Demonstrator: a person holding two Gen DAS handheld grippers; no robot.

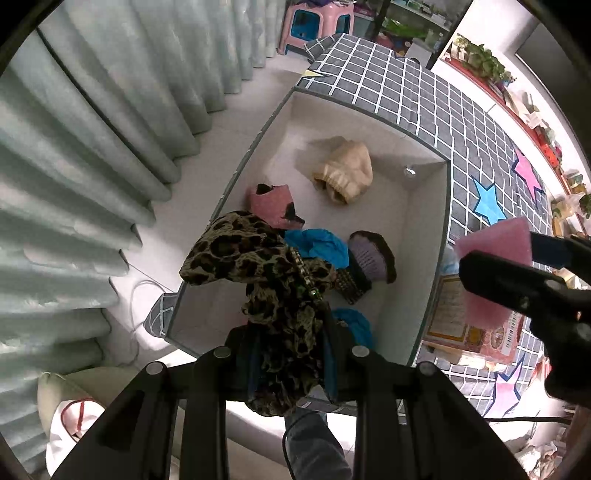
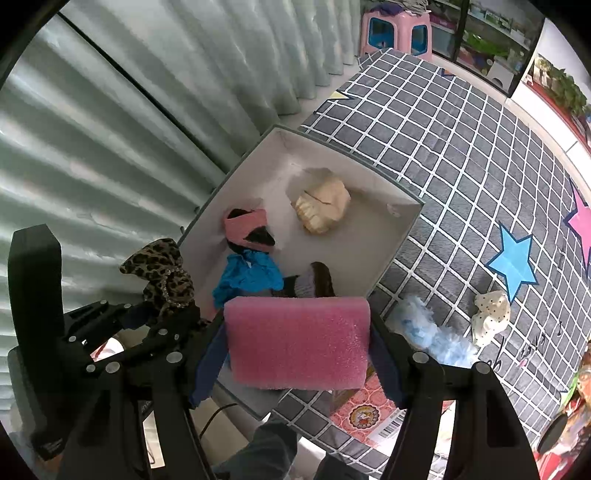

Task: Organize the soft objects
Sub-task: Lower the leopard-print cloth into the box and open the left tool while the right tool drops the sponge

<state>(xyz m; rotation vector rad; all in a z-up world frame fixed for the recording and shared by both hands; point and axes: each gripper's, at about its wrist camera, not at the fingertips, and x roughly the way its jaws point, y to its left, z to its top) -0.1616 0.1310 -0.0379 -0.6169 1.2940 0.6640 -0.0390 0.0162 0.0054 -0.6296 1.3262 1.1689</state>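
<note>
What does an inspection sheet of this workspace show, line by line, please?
Surface: checked grey mat with star patches.
Job's things: white box holding beige knit, pink pouch, blue cloth, purple knit.
Clutter: fluffy blue item, dotted cloth, printed booklet on the mat.
Grippers: left hand-held gripper shut on leopard scarf; right hand-held gripper shut on pink sponge.
Cables: white cable on the floor.
Surroundings: curtain, pink stool, shelves.
</note>
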